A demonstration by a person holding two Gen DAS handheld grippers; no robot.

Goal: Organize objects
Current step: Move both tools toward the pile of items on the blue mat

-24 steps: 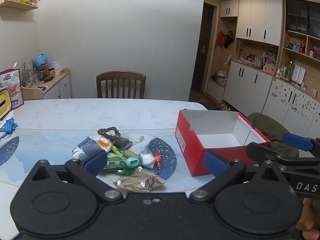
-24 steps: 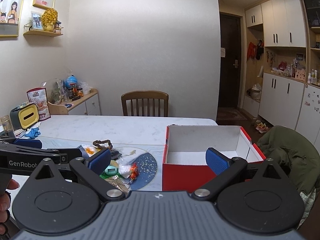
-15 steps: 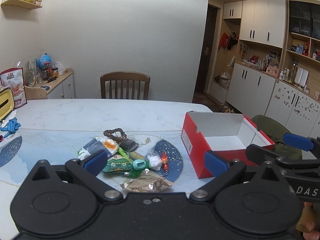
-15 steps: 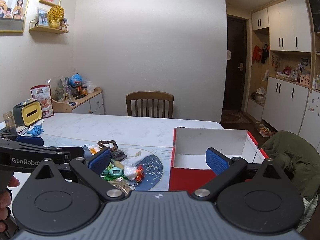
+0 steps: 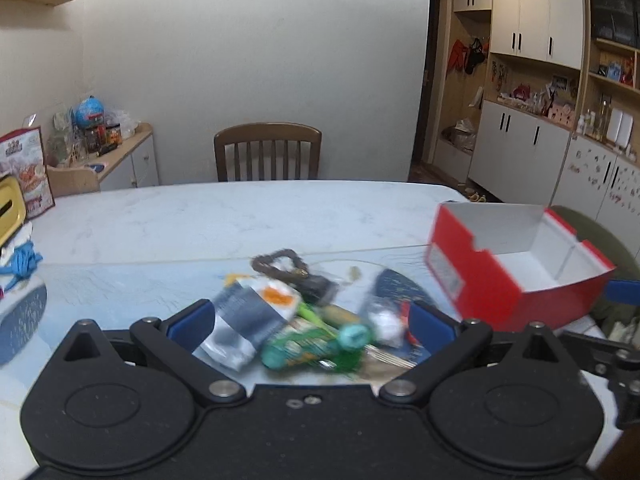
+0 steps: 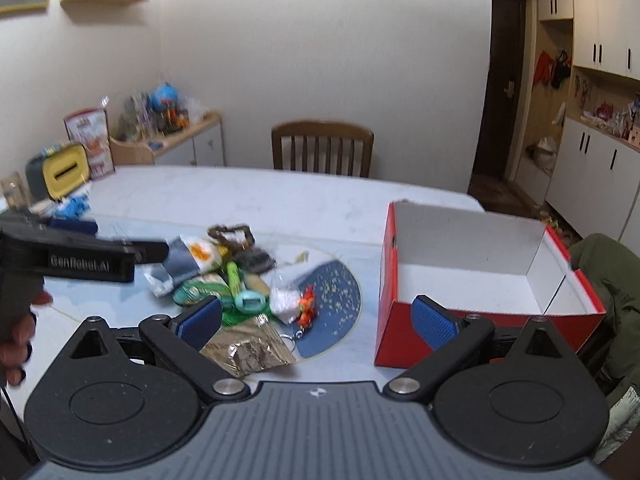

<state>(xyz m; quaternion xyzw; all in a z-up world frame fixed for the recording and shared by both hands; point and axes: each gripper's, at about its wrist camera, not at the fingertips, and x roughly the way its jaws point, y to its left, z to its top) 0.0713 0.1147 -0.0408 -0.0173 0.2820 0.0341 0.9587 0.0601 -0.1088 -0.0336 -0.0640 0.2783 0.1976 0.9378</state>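
A pile of small items lies mid-table: a grey and white packet, a brown bead bracelet, a green snack bag, a teal gadget, a red toy keychain and a crinkled foil packet. An open red shoebox with a white inside stands to the right, nothing in it. My left gripper hangs open just above the pile. My right gripper is open near the foil packet and the box's front corner. The left gripper shows from the side in the right wrist view.
The white marble table has a wooden chair behind it. A yellow tissue box and blue cloth sit at the far left. An olive jacket hangs right of the box. Cabinets line the right wall.
Both grippers have moved forward and down toward the table; the pile and the box now look larger and closer. Both stay open.
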